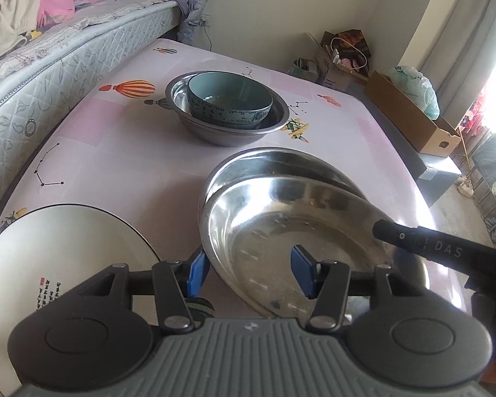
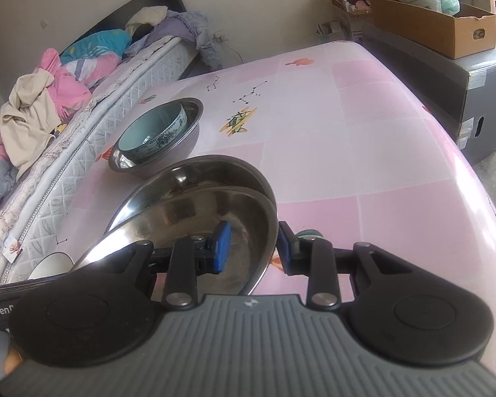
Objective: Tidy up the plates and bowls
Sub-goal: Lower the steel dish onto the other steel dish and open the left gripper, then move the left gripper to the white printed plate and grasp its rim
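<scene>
A steel plate (image 1: pixel 281 231) lies tilted on a second steel plate (image 1: pixel 281 160) on the pink table. My left gripper (image 1: pixel 251 273) is open, its pads either side of the upper plate's near-left rim. My right gripper (image 2: pixel 253 248) is open, straddling that plate's (image 2: pixel 188 218) right rim; the lower plate (image 2: pixel 215 168) shows behind. A blue ceramic bowl (image 1: pixel 228 99) sits in a steel basin (image 1: pixel 226 130) further back, also in the right wrist view (image 2: pixel 148 132). A white plate (image 1: pixel 59 251) lies at the near left.
A bed (image 1: pixel 49 66) with piled clothes runs along the table's left side. Cardboard boxes (image 1: pixel 410 115) and a grey box (image 2: pixel 453 76) stand beyond the table's right edge. The pink tablecloth (image 2: pixel 363 149) stretches to the right of the plates.
</scene>
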Tool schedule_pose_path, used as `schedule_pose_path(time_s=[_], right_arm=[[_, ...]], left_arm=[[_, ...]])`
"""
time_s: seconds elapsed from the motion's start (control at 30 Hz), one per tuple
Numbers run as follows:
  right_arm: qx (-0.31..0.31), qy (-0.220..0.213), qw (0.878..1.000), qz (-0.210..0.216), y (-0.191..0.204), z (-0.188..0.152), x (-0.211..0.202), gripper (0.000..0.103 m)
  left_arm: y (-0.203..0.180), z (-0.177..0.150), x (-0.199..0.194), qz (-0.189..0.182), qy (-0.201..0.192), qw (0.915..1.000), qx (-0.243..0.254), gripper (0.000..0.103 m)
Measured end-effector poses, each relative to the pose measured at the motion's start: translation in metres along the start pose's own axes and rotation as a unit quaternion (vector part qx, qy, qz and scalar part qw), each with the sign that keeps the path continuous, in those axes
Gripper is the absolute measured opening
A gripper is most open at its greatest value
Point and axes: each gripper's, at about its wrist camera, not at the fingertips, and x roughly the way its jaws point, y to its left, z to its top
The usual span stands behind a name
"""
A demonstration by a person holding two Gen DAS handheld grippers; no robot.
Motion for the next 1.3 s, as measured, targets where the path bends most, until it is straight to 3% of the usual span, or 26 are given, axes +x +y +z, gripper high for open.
schedule_pose_path(time_s=[0.13,0.37,0.73,0.93,1.13,1.3], right_arm=[[-0.001,-0.013,1.000,-0.007,-0.002,0.006,0.000,0.044],[0.014,-0.016,1.000,-0.004,-0.009,-0.003,-0.018,0.045],[0.013,0.002,0.998,0.056,0.027,-0.035,-0.069,0.048],[-0.004,0.023,0.994,0.106,0.072,-0.052,-0.071,0.048],[-0.017,0.069,0.990,0.126,0.114,-0.081,-0.047,0.048],[-0.032,0.078,0.988,0.126,0.139,-0.091,-0.028,0.045]], left_arm=[[-0.001,0.000,-0.007,0.004,-0.012,0.9999,0.006,0.059],[-0.001,-0.008,-0.024,-0.004,-0.019,0.9997,0.014,0.060],[0.042,-0.030,-0.086,0.008,-0.078,0.9968,-0.009,0.078],[0.088,-0.040,-0.110,0.062,-0.100,0.9924,-0.036,0.080],[0.132,-0.052,-0.115,0.136,-0.108,0.9829,-0.061,0.080],[0.155,-0.059,-0.101,0.149,-0.087,0.9820,-0.078,0.070]])
